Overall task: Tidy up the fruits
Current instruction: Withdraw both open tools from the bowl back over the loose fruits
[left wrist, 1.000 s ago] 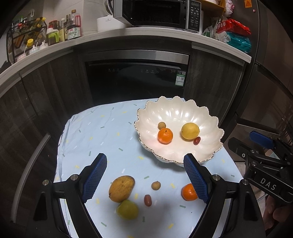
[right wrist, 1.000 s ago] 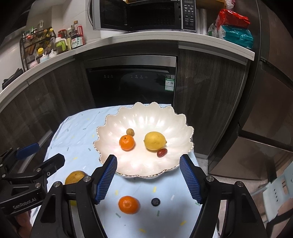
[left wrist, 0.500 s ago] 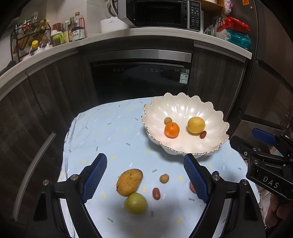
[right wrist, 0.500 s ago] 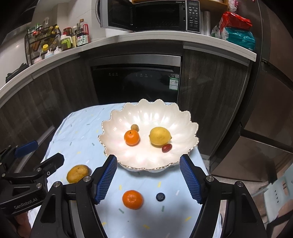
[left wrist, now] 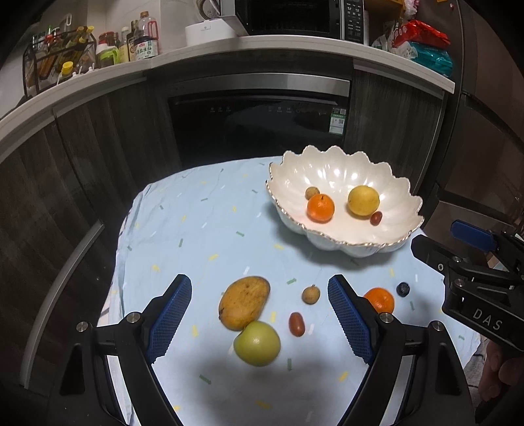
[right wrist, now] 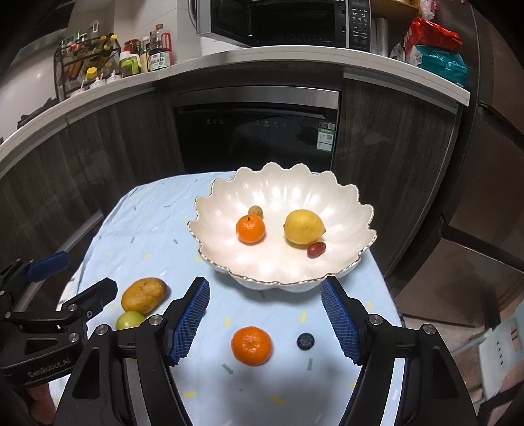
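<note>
A white scalloped bowl (left wrist: 398, 188) (right wrist: 226, 209) on the light blue cloth holds a tangerine (left wrist: 320, 207), a lemon (left wrist: 363, 200), a small brown fruit (left wrist: 312, 192) and a red date (left wrist: 376, 218). Loose on the cloth lie a mango (left wrist: 244, 301), a green apple (left wrist: 257, 342), a red date (left wrist: 296, 323), a small brown fruit (left wrist: 310, 294), a tangerine (right wrist: 251, 345) and a blueberry (right wrist: 305, 340). My left gripper (left wrist: 258, 311) hangs open above the mango and apple. Open too, my right gripper (right wrist: 264, 309) hovers over the loose tangerine and blueberry.
Dark cabinets and a built-in appliance (left wrist: 258, 127) stand behind the small table (left wrist: 183, 209). The counter above carries a bottle rack (left wrist: 55, 62), a microwave (right wrist: 285, 19) and snack bags (right wrist: 435, 49). A person's fingers (left wrist: 497, 370) hold the right gripper's handle. The table drops off at right.
Both grippers have sunk and pulled back from the bowl, so the loose fruits now sit higher in each view, between the fingers. No fruit has moved; both jaws stay as wide as before.
</note>
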The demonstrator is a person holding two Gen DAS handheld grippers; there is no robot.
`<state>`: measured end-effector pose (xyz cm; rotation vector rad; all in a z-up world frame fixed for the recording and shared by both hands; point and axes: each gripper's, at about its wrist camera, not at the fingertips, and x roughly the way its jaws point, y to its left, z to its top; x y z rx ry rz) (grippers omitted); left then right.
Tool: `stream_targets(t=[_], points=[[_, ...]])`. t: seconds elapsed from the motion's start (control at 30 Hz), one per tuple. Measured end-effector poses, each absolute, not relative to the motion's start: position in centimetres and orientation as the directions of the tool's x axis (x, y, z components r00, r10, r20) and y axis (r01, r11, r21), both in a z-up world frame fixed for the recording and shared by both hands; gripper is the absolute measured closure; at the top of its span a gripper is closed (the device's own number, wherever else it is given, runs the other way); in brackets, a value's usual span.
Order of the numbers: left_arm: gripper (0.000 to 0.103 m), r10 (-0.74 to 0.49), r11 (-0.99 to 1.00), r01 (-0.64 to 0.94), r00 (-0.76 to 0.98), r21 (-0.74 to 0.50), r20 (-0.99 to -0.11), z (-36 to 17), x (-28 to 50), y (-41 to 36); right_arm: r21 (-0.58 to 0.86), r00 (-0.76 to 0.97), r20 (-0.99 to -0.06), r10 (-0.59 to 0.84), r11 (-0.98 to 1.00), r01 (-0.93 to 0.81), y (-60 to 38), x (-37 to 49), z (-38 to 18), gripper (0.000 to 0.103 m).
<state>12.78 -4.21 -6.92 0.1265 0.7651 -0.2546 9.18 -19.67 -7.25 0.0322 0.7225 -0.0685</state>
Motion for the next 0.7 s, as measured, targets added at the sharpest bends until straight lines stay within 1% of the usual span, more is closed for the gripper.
stream_targets(t=[0.47,0.7], points=[[0.018,-0.161,0.965,0.259,0.689,0.033,-0.707,-9.7,12.1,-3.4,-0.027,0.750,-0.659,-0.061,0.998,0.058,-18.7,8.9,-9.8,0.032],[0.018,-0.141,0.968,0.246,0.704,0.052,-0.696,-10.7,12.0,-3.4,-0.035,0.741,-0.668,-0.062,0.998,0.052,-18.7,8.9,-11.1,0.032]])
